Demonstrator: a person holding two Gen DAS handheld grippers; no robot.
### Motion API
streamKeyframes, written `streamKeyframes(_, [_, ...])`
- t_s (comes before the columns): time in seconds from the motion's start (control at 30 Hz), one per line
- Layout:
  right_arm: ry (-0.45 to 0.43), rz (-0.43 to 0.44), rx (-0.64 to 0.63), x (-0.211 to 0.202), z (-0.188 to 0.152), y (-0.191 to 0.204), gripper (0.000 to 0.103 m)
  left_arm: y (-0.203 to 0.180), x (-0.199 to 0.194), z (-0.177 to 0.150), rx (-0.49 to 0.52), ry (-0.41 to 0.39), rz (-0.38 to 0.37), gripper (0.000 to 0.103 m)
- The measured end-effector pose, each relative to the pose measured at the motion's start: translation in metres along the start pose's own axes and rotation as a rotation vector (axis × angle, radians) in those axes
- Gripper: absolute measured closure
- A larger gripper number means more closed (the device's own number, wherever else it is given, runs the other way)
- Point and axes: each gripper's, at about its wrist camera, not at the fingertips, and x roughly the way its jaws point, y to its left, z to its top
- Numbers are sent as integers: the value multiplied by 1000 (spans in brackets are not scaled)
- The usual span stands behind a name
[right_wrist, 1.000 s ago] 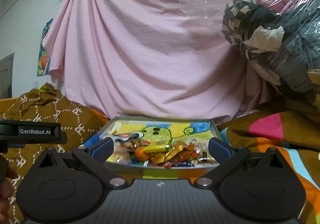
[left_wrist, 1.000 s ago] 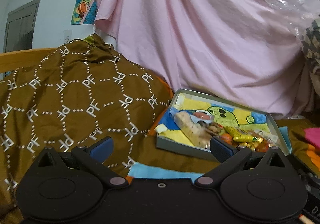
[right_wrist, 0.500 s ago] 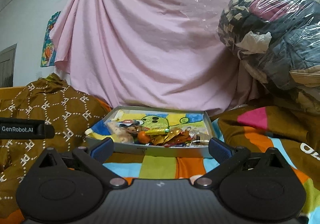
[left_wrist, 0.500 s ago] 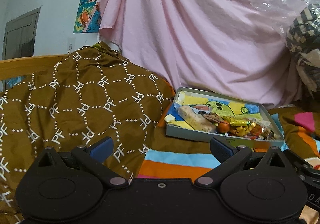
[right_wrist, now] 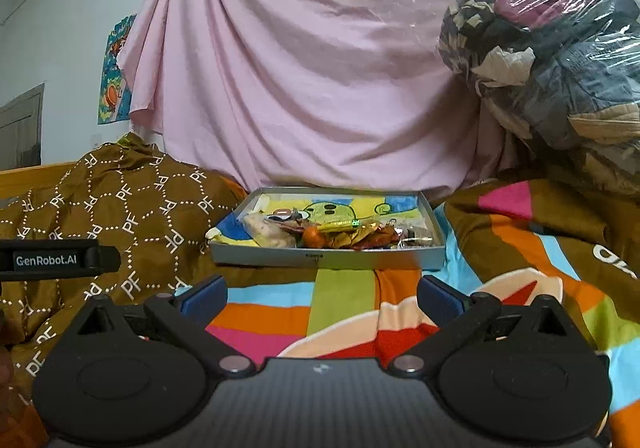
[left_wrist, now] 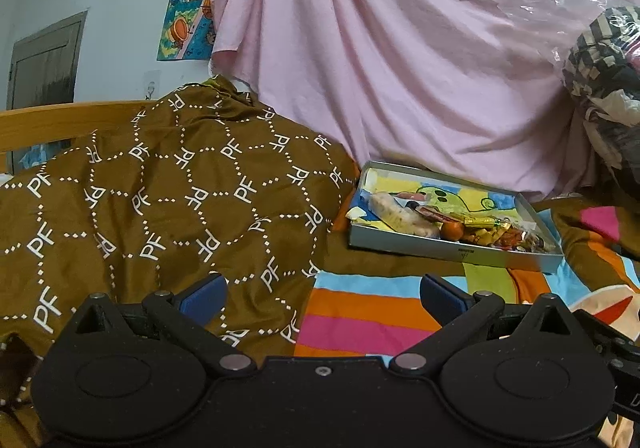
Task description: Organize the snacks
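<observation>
A shallow grey tin tray (left_wrist: 448, 248) (right_wrist: 320, 258) lies on a striped bedspread. It holds several snacks: a long pale wrapped roll (left_wrist: 400, 218) (right_wrist: 264, 230), a small orange ball (left_wrist: 454, 229) (right_wrist: 312, 237), a gold-green stick (right_wrist: 340, 224) and crinkled gold and red wrappers (left_wrist: 496, 232) (right_wrist: 372, 236). My left gripper (left_wrist: 322, 290) is open and empty, well short of the tray and left of it. My right gripper (right_wrist: 322, 290) is open and empty, facing the tray from a distance.
A brown patterned quilt heap (left_wrist: 160, 200) (right_wrist: 120, 208) rises left of the tray. A pink sheet (right_wrist: 300, 68) hangs behind. A plastic-wrapped bundle of clothes (right_wrist: 552, 60) sits at the right. The left gripper's body (right_wrist: 52, 260) shows at the right view's left edge.
Both grippers have drawn back from the tray, which now looks smaller and farther. More striped bedspread shows in front. Both stay open and empty.
</observation>
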Motion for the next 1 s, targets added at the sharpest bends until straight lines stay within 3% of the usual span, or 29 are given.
streamKeyframes(0.37, [9, -31, 4, -14, -9, 3, 0, 10, -20, -16, 112, -11, -5, 1])
streamKeyframes(1.0, [-27, -49, 25, -30, -20, 18, 0, 24, -40, -31, 127, -52, -35, 1])
